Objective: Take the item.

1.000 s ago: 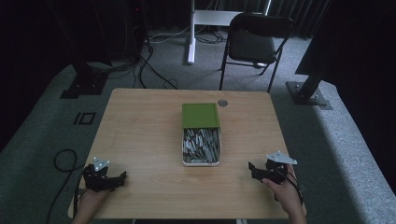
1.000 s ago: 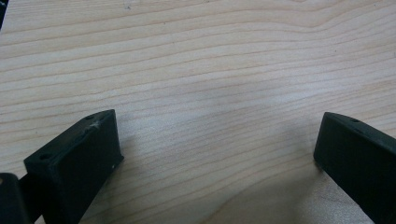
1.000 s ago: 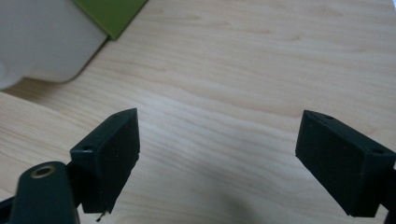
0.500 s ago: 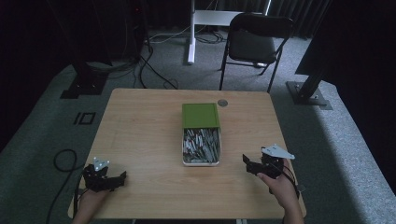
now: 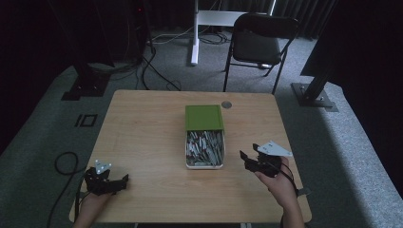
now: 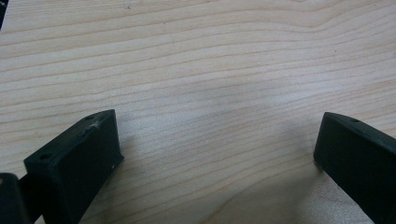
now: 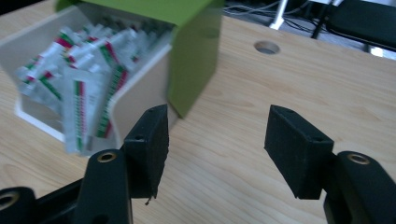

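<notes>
Where the two black, blocky jaws of the right gripper (image 7: 215, 140) rise into the right gripper view, they stand well apart with only bare wood between them and grip nothing; their inner faces look matte and slightly rough. Just beyond its left-hand jaw lies the white tray (image 7: 140, 100), a shallow rectangular plastic box packed with small white sachets (image 7: 88, 84) printed in red and green, their outlines blurred. A green lid (image 7: 194, 51), box-shaped with flat smooth sides, covers the far part of the tray. In the high view the right gripper (image 5: 247, 159) sits near the tray's right side, not touching it, held by the right hand (image 5: 280, 183). The left gripper (image 6: 215, 149) also stands wide open and empty, its jaws low over pale wood; whether they touch it cannot be told. In the high view it (image 5: 121, 182) is near the table's front left corner, well apart from the tray (image 5: 205, 165). The table (image 5: 142, 133) is square, light wood-grain laminate, with a round cable hole (image 5: 226, 104) beyond the lid.
</notes>
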Motion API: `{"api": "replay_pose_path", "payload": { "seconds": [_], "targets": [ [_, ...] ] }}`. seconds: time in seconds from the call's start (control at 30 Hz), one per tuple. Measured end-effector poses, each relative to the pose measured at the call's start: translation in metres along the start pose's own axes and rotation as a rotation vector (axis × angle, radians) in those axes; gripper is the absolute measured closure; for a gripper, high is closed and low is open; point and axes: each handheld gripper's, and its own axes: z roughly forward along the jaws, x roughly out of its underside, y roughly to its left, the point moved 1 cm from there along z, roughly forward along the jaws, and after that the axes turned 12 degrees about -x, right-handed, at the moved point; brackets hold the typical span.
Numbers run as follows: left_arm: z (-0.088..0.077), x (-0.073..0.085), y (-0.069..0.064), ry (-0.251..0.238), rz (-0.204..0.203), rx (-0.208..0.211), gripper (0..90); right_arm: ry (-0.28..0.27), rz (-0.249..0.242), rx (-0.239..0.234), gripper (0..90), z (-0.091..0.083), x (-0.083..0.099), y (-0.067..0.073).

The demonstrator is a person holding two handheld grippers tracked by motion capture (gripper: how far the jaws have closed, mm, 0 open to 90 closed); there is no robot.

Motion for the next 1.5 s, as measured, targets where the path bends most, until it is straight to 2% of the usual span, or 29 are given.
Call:
{"api": "replay_pose_path", "payload": {
  "seconds": [0.03,0.13,0.27,0.37,0.4,0.43,0.53,0.67,0.7,0.77,0.9,1.2,1.3,1.5],
  "targets": [
    [0.0,0.0,0.0,0.0,0.0,0.0,1.3,-0.012,-0.017,-0.006,41.9,0.001,-0.004,0.004],
    [0.0,0.0,0.0,0.0,0.0,0.0,1.3,-0.026,-0.027,-0.018,42.0,0.002,-0.009,0.009],
    [0.0,0.0,0.0,0.0,-0.001,0.0,1.2,-0.045,-0.071,-0.058,42.6,0.006,-0.02,0.023],
    [0.0,0.0,0.0,-0.001,0.0,0.0,1.3,-0.045,-0.083,-0.069,43.5,0.007,-0.022,0.025],
    [0.0,0.0,0.0,0.0,0.0,0.0,1.3,-0.046,-0.093,-0.077,45.4,0.009,-0.023,0.028],
    [0.0,0.0,0.0,0.0,0.0,0.0,1.3,-0.028,-0.12,-0.112,50.5,0.014,-0.026,0.037],
    [0.0,0.0,0.0,0.0,0.0,0.0,1.3,-0.003,-0.119,-0.122,52.7,0.019,-0.026,0.041],
    [0.0,0.0,0.0,-0.001,0.0,0.0,1.3,-0.001,-0.107,-0.135,64.1,0.029,-0.023,0.045],
    [0.0,0.0,0.0,-0.001,0.0,0.0,1.3,-0.001,-0.107,-0.135,64.1,0.029,-0.023,0.045],
    [0.0,0.0,0.0,0.0,0.0,0.0,1.3,0.009,-0.106,-0.131,70.7,0.034,-0.021,0.047],
    [0.0,0.0,0.0,0.0,0.0,0.0,1.3,0.018,-0.091,-0.147,71.7,0.04,-0.02,0.051],
    [0.0,0.0,0.0,0.0,0.0,0.0,1.3,0.038,-0.087,-0.15,76.2,0.053,-0.014,0.055],
    [0.0,0.0,0.0,0.0,0.0,0.0,1.3,0.062,-0.094,-0.129,76.7,0.058,-0.01,0.059],
    [0.0,0.0,0.0,0.0,0.0,0.0,1.3,0.055,-0.095,-0.093,79.0,0.059,-0.006,0.062]
  ]
}}
